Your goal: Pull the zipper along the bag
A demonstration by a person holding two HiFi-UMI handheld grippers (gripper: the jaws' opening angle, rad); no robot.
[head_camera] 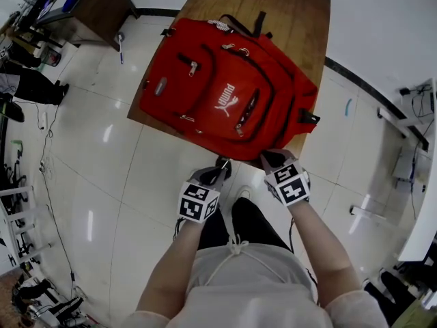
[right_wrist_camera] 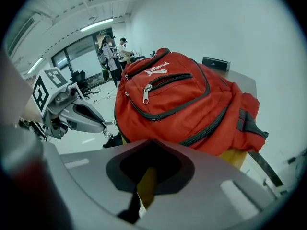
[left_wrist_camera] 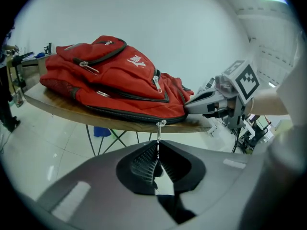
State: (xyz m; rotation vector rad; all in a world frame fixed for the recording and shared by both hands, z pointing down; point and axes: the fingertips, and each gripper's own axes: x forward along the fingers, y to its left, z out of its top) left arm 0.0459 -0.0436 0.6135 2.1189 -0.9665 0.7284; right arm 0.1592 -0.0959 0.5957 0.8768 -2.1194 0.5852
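Note:
A red backpack (head_camera: 225,91) lies flat on a wooden table (head_camera: 300,19), its bottom edge toward me. My left gripper (head_camera: 222,164) sits at that near edge, shut on the thin metal zipper pull (left_wrist_camera: 159,134). The pull hangs from the dark zipper (left_wrist_camera: 124,113) that runs round the bag's side. My right gripper (head_camera: 272,158) is just to the right, its jaws pinched on the bag's red fabric at the corner (left_wrist_camera: 184,103). In the right gripper view the backpack (right_wrist_camera: 182,99) fills the middle, and the left gripper (right_wrist_camera: 104,127) shows at the left.
A second desk (head_camera: 89,5) stands at the back left. Cables and stands crowd the left floor edge (head_camera: 20,183). A black box (right_wrist_camera: 216,63) rests on the table's far end. People (right_wrist_camera: 112,51) stand far off by the windows. My legs (head_camera: 239,224) are below the grippers.

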